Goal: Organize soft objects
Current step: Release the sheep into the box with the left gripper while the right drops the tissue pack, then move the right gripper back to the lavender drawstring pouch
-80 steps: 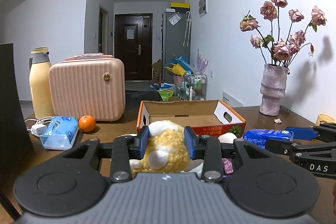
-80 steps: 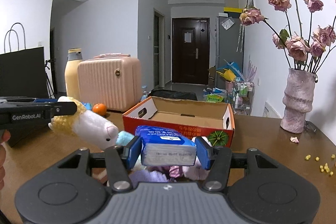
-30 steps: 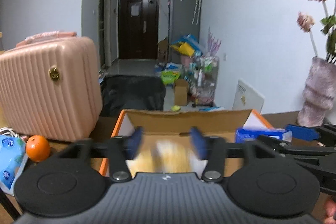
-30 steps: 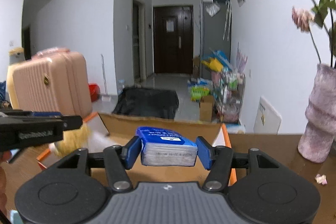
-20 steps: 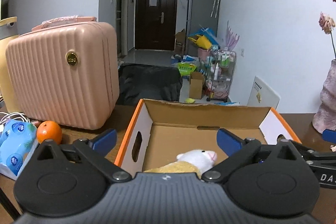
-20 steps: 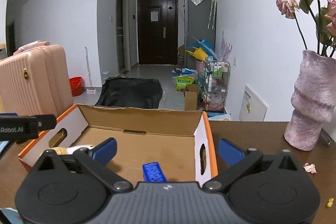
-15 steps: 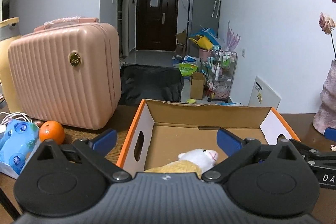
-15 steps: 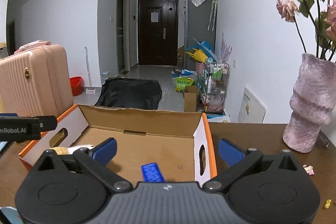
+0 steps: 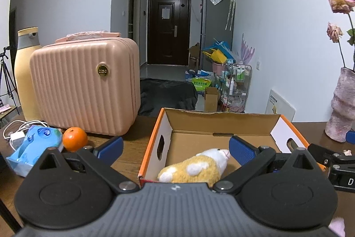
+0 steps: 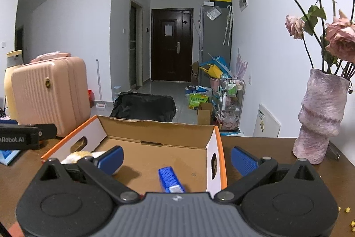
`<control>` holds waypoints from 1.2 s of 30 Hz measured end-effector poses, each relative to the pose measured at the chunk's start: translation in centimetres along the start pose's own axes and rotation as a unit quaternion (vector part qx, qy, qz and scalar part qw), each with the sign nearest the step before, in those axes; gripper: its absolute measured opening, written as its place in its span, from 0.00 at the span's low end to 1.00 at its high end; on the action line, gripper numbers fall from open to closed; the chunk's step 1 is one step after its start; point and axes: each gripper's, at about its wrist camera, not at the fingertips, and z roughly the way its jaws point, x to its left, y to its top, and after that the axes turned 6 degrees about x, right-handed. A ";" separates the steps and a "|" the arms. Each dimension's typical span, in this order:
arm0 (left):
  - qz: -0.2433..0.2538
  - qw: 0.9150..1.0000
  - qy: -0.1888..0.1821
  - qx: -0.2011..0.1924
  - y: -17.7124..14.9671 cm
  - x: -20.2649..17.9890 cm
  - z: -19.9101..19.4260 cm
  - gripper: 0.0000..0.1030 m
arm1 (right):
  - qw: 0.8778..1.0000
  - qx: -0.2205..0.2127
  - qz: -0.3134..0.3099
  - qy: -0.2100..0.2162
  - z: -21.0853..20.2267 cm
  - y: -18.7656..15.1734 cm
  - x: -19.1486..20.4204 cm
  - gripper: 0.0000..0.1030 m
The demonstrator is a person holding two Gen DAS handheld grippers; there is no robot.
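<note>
An open cardboard box point(image 9: 221, 119) with orange edges stands on the brown table. A yellow and white plush toy point(image 9: 195, 168) lies inside it at the near left, loose. My left gripper point(image 9: 175, 148) hangs open above that toy, its blue pads wide apart. In the right wrist view the same box point(image 10: 159, 132) holds a blue tissue pack point(image 10: 169, 179) on its floor, and the plush toy point(image 10: 77, 156) peeks out at the left wall. My right gripper point(image 10: 176, 158) is open over the pack, touching nothing. The left gripper's finger point(image 10: 28, 132) shows at the left edge.
A pink hard case point(image 9: 84, 86), a cream bottle point(image 9: 24, 72), an orange point(image 9: 74, 139), a light blue tissue pack point(image 9: 33, 143) and a white cable point(image 9: 20, 128) sit left of the box. A purple vase point(image 10: 319, 117) with dried roses stands right. Crumbs point(image 10: 346, 210) dot the table.
Both grippers let go over the box: the plush toy and the blue pack dropped inside. The jaws went wide, and both grippers have since drawn back a little from the box.
</note>
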 end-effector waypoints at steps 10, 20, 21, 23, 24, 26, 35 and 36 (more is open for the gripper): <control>-0.009 1.000 -0.001 -0.004 -1.7 0.9 -3.4 1.00 | 1.000 -0.017 -0.011 0.014 -4.1 -2.2 0.6 1.00; -0.005 1.000 -0.012 -0.017 -3.7 1.4 -7.1 1.00 | 0.999 -0.022 -0.018 0.024 -7.7 -4.9 1.4 1.00; -0.004 1.000 -0.013 -0.018 -4.0 1.4 -7.4 1.00 | 0.999 -0.022 -0.019 0.024 -8.0 -5.1 1.5 1.00; -0.003 1.000 -0.013 -0.019 -4.4 1.6 -8.2 1.00 | 0.999 -0.023 -0.019 0.024 -8.7 -5.6 1.6 1.00; -0.002 1.000 -0.013 -0.020 -4.7 1.7 -8.5 1.00 | 0.999 -0.024 -0.019 0.024 -9.0 -5.8 1.7 1.00; -0.002 1.000 -0.013 -0.021 -5.2 2.0 -9.2 1.00 | 0.999 -0.025 -0.021 0.024 -9.7 -6.2 1.8 1.00; -0.003 1.000 -0.017 -0.012 -7.5 3.0 -11.8 1.00 | 0.999 -0.024 -0.018 0.027 -12.6 -8.6 2.3 1.00; -0.003 1.000 -0.018 -0.010 -7.8 3.1 -12.1 1.00 | 0.999 -0.024 -0.018 0.027 -12.9 -8.8 2.3 1.00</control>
